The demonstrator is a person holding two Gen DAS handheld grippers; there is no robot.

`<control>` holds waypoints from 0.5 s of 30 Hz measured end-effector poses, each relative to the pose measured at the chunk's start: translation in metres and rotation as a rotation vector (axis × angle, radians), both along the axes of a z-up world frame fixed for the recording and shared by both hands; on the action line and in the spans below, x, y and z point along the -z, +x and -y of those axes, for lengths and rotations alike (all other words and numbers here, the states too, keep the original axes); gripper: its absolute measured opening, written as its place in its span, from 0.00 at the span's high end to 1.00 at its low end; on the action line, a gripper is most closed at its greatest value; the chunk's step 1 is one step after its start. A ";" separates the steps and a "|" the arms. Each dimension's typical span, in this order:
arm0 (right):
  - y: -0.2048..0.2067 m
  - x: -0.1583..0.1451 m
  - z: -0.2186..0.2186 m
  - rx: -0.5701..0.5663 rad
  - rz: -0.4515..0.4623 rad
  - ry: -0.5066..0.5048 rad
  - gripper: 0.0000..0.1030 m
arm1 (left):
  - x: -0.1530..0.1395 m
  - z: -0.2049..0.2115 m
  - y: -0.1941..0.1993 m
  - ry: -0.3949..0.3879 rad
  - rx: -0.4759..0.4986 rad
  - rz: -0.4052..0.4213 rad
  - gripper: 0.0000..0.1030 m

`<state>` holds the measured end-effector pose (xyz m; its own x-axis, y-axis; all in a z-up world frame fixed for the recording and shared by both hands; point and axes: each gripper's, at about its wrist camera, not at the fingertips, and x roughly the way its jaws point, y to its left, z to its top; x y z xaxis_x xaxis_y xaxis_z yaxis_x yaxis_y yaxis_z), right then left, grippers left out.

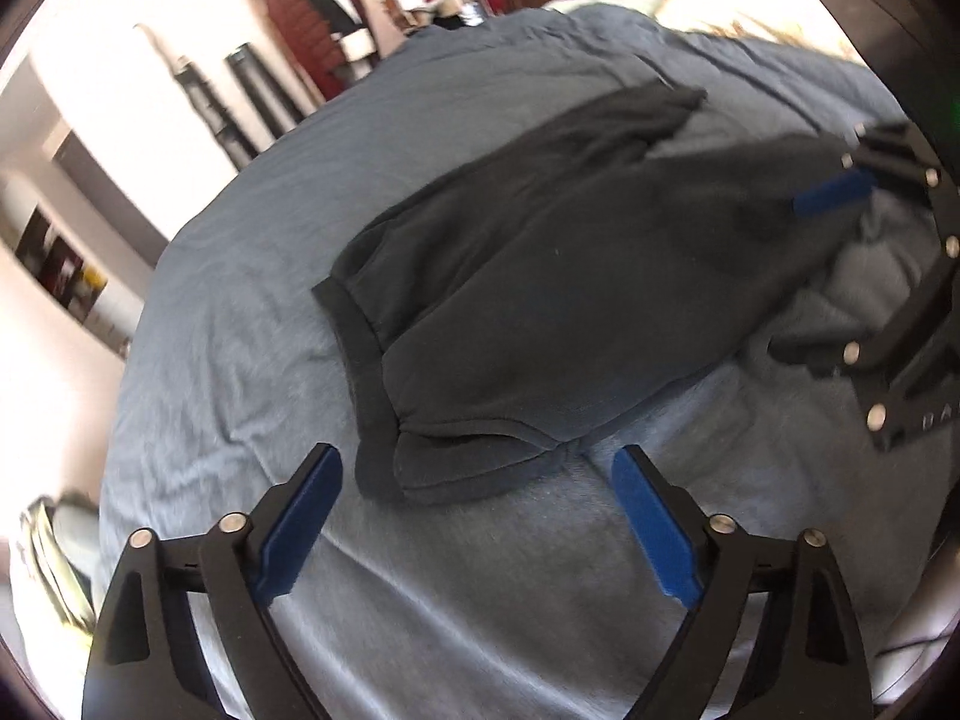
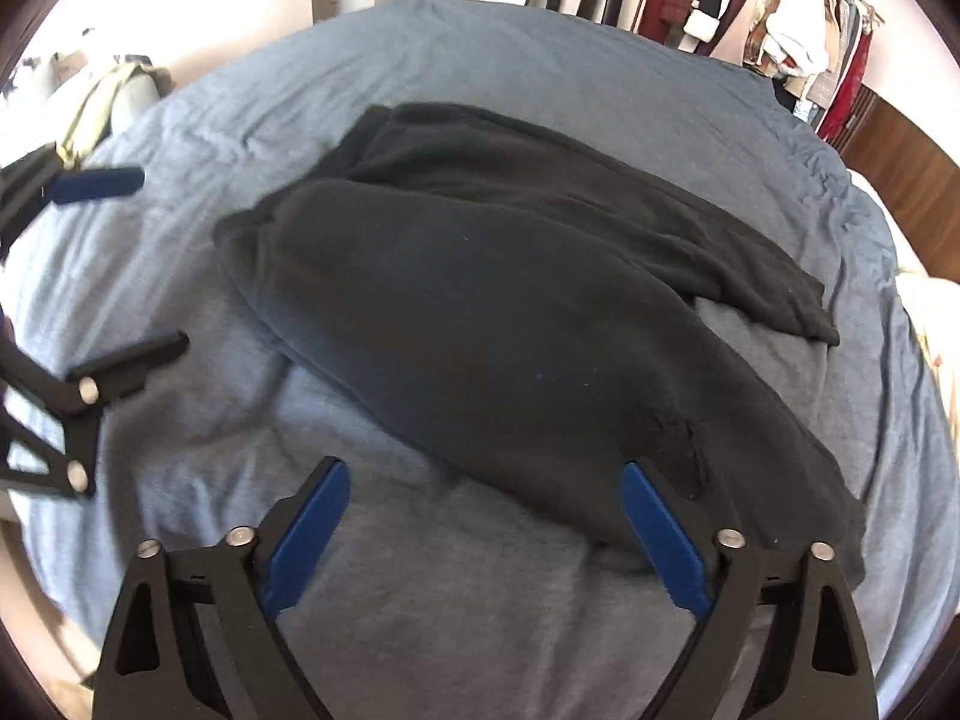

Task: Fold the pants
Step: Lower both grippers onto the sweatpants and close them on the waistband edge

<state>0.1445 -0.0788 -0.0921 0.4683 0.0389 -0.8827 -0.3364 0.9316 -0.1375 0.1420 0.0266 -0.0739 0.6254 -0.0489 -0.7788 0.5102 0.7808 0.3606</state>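
A: The bed [image 2: 480, 54] has a blue sheet; what lies on it?

B: Black pants [image 2: 480, 312], spread mid-bed, soft and limp; my left gripper [image 1: 477, 501] is wide open, empty; right gripper [image 2: 483, 519] the same; I would pinch the thick waistband [image 1: 360, 354].

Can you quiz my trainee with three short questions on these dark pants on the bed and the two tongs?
1. True or false: the left tongs grip the black pants.
2. What do the pants lie on? A) wooden floor B) blue bedspread C) chair
3. Fill in: both legs point away from the ____ nearest the left tongs.

Key: 1. False; they are open, as are the right tongs. 2. B. 3. Waistband.
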 end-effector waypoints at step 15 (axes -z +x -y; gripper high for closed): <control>0.015 0.043 -0.001 -0.034 -0.087 -0.142 0.22 | 0.055 0.001 0.031 0.110 0.167 -0.079 0.22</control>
<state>0.1595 -0.0783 -0.1352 0.3906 -0.0744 -0.9176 -0.3840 0.8927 -0.2358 0.1731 0.0257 -0.1288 0.5521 -0.0589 -0.8317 0.6596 0.6410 0.3924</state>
